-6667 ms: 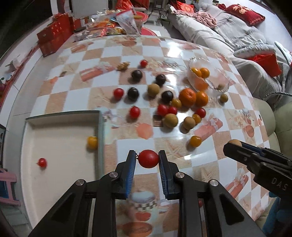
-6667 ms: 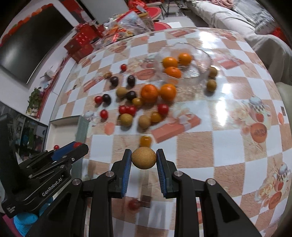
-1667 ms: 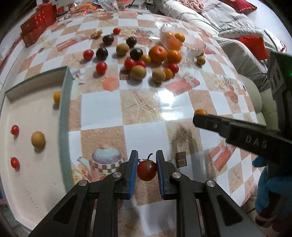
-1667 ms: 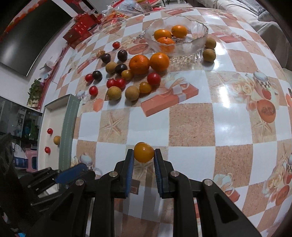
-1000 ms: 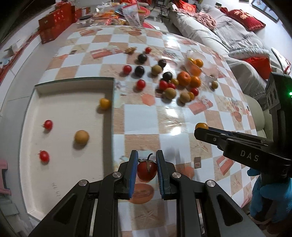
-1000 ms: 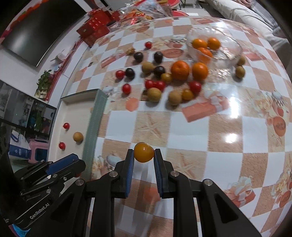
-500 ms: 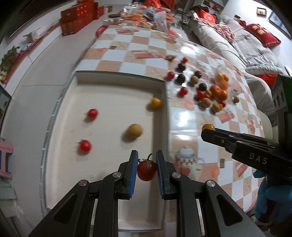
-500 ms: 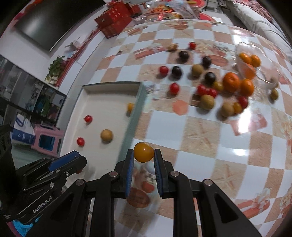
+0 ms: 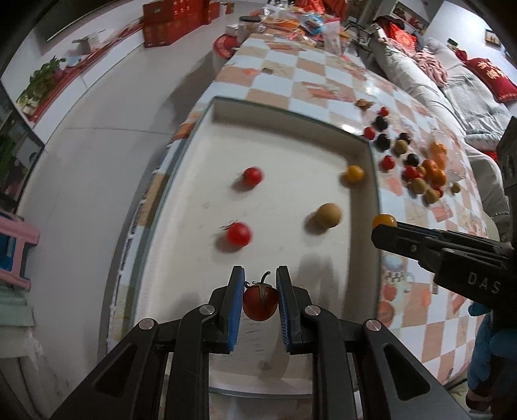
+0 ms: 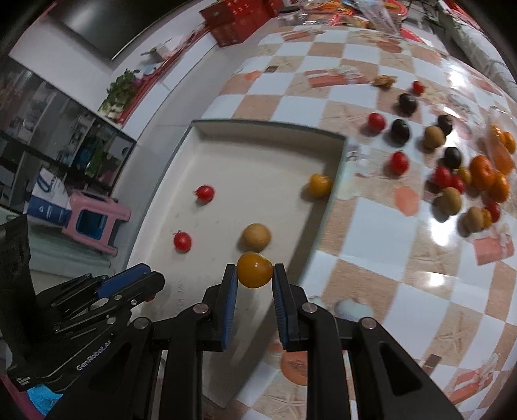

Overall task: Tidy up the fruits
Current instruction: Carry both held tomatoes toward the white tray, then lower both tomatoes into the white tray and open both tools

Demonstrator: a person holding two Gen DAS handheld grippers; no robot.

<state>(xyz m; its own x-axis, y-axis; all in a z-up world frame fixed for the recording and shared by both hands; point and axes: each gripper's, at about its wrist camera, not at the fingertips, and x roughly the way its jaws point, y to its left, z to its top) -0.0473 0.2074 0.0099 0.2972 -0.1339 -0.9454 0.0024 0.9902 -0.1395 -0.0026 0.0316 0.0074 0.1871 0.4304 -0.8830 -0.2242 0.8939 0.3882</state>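
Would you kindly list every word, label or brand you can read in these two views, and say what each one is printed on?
"DAS": on the side of the right gripper, seen from the left wrist.
"GenRobot.AI": on the side of the left gripper, seen from the right wrist.
Markings on the red boxes are too blurred to read.

I see my left hand-held gripper in black with blue pads, clamped on a deep red tomato with a dark green stalk. My right hand-held gripper has the same black and blue, around a yellow-orange tomato. The tray is cream-white inside with a grey-green rim; in it I count two red tomatoes, a tan-brown fruit and another yellow-orange one. The worktop is checked orange-brown and white. Far right lie red, near-black, tan and orange fruits.
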